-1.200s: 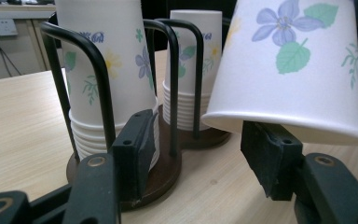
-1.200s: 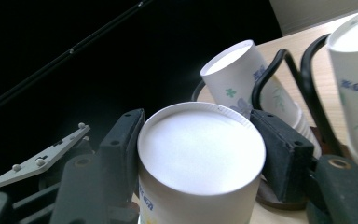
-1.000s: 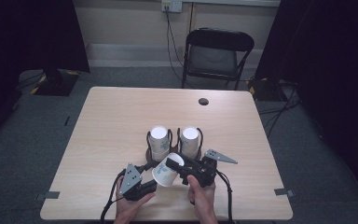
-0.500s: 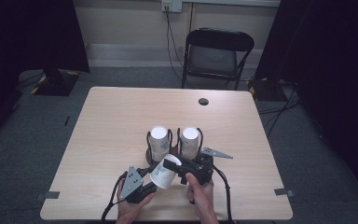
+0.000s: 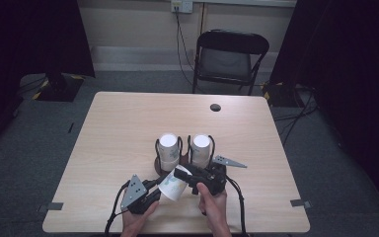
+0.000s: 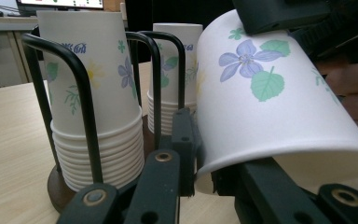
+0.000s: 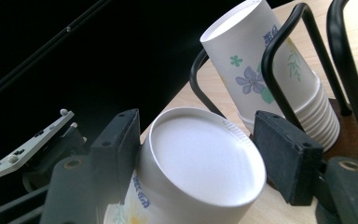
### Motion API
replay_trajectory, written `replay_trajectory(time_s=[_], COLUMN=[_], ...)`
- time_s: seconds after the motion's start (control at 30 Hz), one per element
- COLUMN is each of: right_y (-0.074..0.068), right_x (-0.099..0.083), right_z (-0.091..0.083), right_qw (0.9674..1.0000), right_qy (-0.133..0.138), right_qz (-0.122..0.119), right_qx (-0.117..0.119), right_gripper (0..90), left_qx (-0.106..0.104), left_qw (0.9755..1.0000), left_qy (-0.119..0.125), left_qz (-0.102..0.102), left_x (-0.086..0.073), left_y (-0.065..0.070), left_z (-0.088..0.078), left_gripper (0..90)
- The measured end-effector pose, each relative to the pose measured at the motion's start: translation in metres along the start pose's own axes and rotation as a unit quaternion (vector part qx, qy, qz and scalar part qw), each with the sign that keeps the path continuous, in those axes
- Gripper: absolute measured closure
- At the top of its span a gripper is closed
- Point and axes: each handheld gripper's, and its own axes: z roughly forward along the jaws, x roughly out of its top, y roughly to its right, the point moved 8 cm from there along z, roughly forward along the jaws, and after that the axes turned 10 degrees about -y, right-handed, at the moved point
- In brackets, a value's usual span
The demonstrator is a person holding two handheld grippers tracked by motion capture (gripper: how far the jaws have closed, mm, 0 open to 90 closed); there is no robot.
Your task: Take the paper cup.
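Passing a flowered paper cup (image 5: 173, 183) between hands above the surface (image 5: 118, 128) near the cup rack (image 6: 86, 116) — the left gripper (image 5: 154, 193), its jaws having just been closing, is clamping the rim end, while the right gripper (image 5: 183, 174) is loosening at the base, left pad touching. Next, probably, the right needs to pull clear.

A lab-like recording room: black curtains (image 5: 29, 34), grey carpet, a lone table (image 5: 128, 118) and folding chair (image 5: 229, 57).
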Motion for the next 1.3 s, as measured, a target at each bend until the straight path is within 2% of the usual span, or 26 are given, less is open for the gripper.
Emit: replay_trajectory(time_s=[0.17,0.2,0.27,0.43,0.57,0.77,0.97,1.0,1.3], right_y=[0.001,0.004,0.006,0.006,0.009,0.011,0.014,0.015,0.014], right_x=[0.000,0.000,0.000,-0.001,-0.002,-0.003,-0.003,-0.003,-0.005], right_z=[-0.001,-0.001,-0.002,-0.004,-0.004,-0.007,-0.009,-0.011,-0.020], right_qw=[1.0000,0.9995,0.9988,0.9988,0.9981,0.9977,0.9956,0.9947,0.9927], right_qy=[0.000,0.003,0.002,0.004,-0.002,-0.002,-0.006,-0.007,-0.007], right_qz=[-0.003,-0.013,-0.019,-0.020,-0.027,-0.033,-0.051,-0.060,-0.088], right_qx=[-0.009,-0.030,-0.046,-0.044,-0.055,-0.059,-0.078,-0.084,-0.082], right_gripper=[32.5,35.4,35.7,36.2,37.3,37.7,37.9,37.4,36.9], left_qx=[-0.005,-0.010,-0.013,-0.023,-0.041,-0.050,-0.047,-0.046,-0.048], left_qw=[1.0000,0.9999,0.9999,0.9997,0.9991,0.9984,0.9979,0.9977,0.9965], left_qy=[-0.004,-0.002,0.000,-0.003,-0.006,-0.023,-0.040,-0.046,-0.068], left_qz=[0.003,0.002,0.003,0.004,-0.001,0.013,0.018,0.019,0.012], left_x=[-0.001,0.000,0.001,0.004,0.006,0.009,0.007,0.006,0.005], left_y=[0.001,0.002,0.001,0.000,0.001,0.001,-0.001,-0.003,-0.014], left_z=[0.000,-0.001,-0.002,-0.005,-0.006,-0.004,-0.002,-0.002,-0.003], left_gripper=[84.1,85.0,85.9,86.7,88.4,89.0,89.2,89.3,89.2])
